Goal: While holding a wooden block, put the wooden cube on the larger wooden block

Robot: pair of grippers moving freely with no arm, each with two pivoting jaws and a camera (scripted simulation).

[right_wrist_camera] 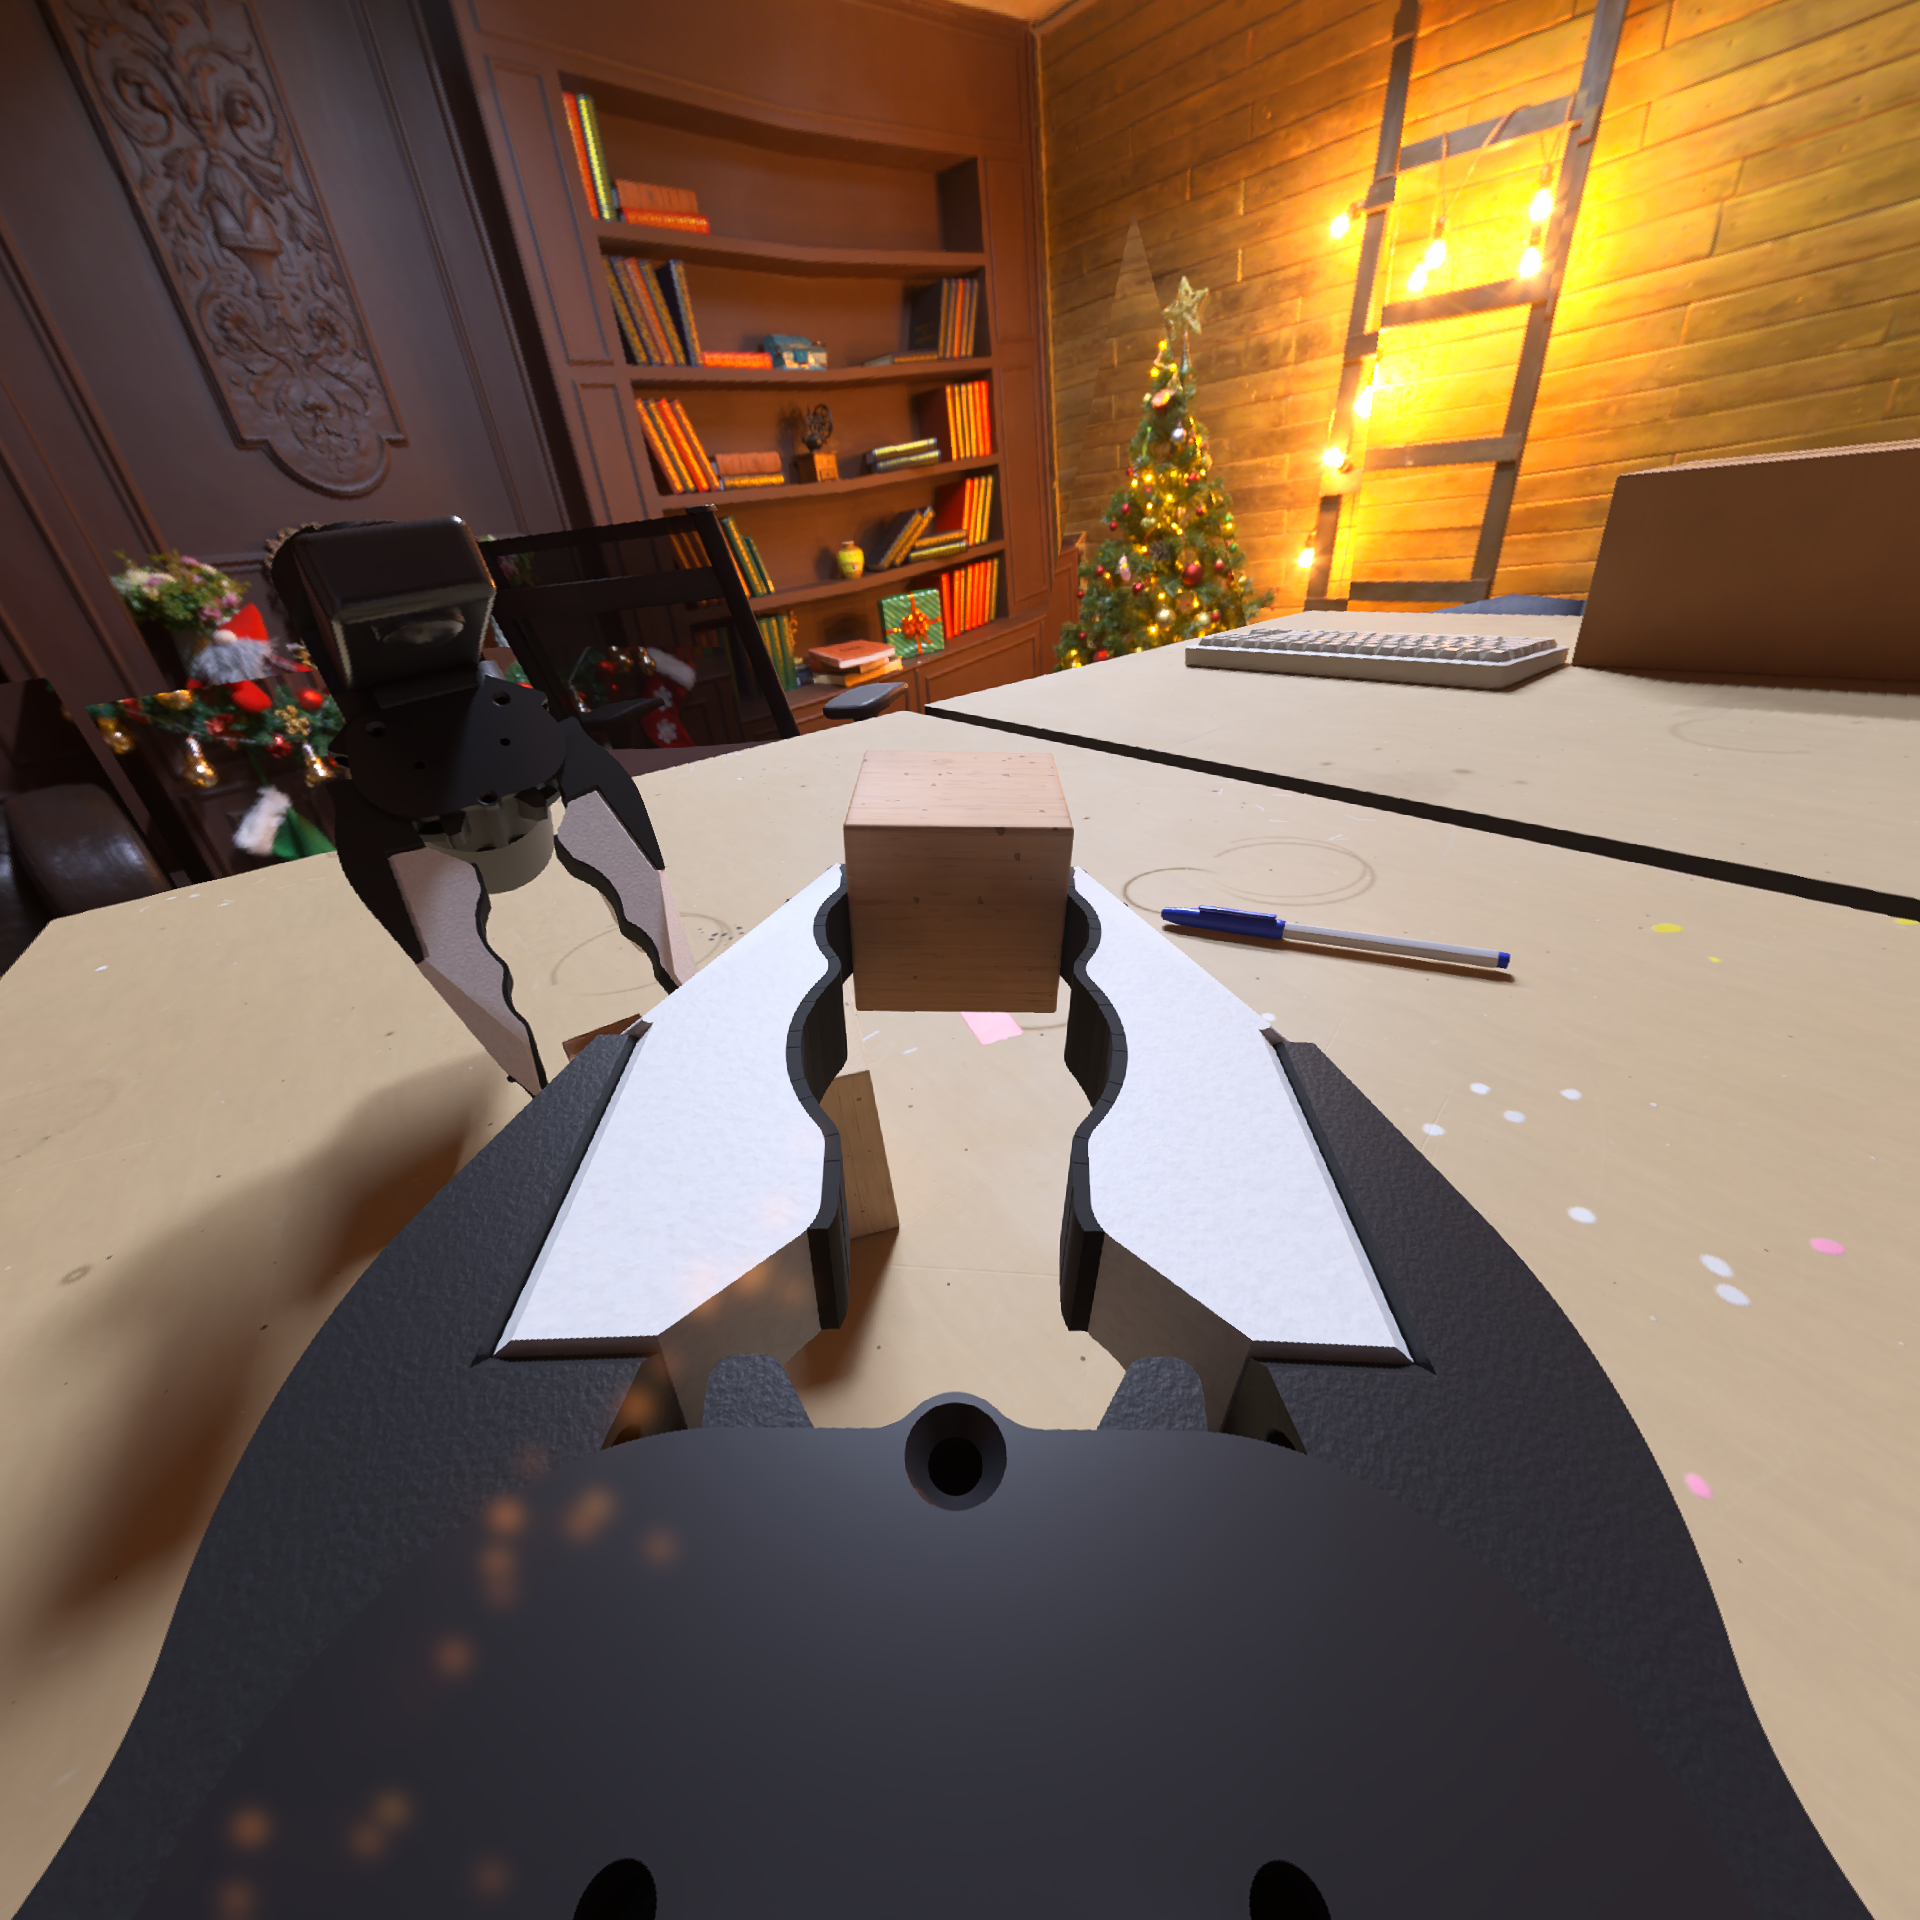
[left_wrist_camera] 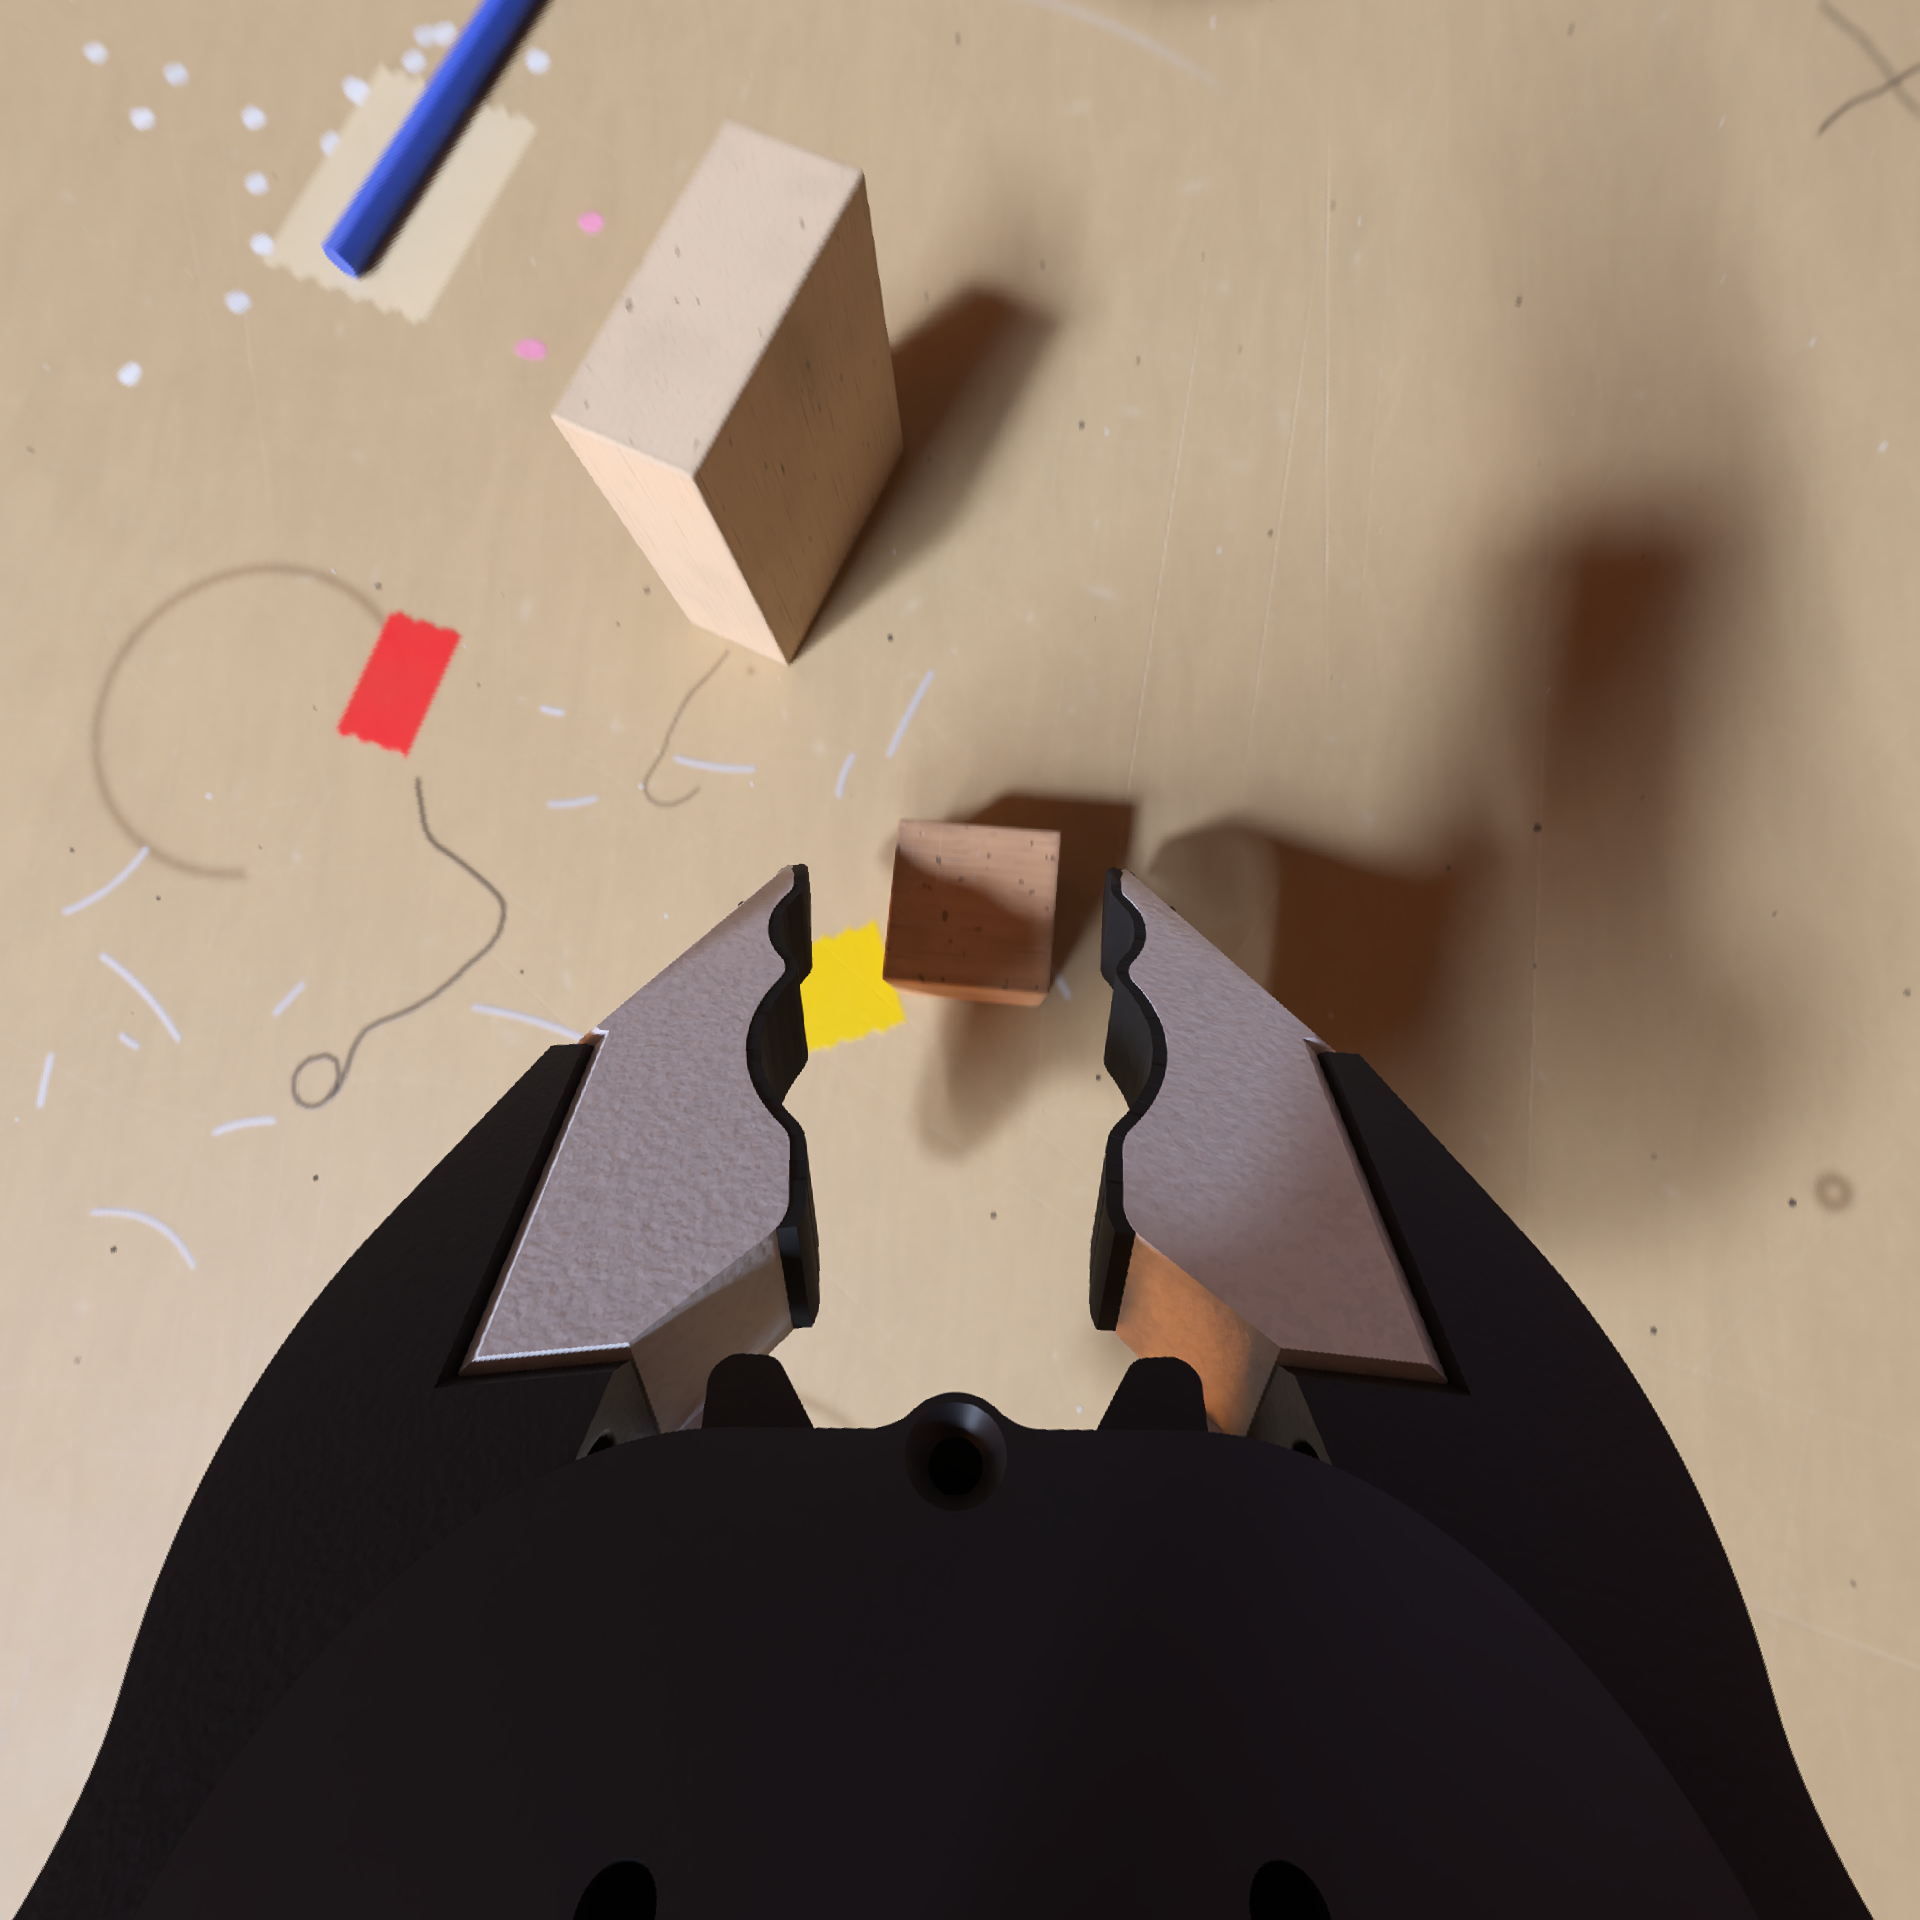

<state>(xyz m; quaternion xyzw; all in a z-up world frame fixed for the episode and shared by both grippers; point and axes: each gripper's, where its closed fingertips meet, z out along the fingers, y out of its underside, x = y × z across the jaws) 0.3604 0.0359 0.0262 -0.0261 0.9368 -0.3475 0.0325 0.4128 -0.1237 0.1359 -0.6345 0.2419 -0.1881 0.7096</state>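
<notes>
- Wooden cube [left_wrist_camera: 971, 912] lies on the tan table [left_wrist_camera: 1351, 520], just ahead of our left gripper [left_wrist_camera: 956, 883], jaws spread wide, nothing gripped.
- Larger wooden block [left_wrist_camera: 727, 384] stands farther off, apart from the cube.
- Our right gripper [right_wrist_camera: 956, 883] clamps a wooden block [right_wrist_camera: 956, 883] at its fingertips, above the table.
- A pen [right_wrist_camera: 1335, 938] lies to the right.

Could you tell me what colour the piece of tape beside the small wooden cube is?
Yellow tape, touching the cube; clearest in the left wrist view.

Blue pen [right_wrist_camera: 1335, 938], keyboard [right_wrist_camera: 1377, 655], cardboard box [right_wrist_camera: 1766, 566], red tape [left_wrist_camera: 399, 683], yellow tape [left_wrist_camera: 847, 987].
</notes>
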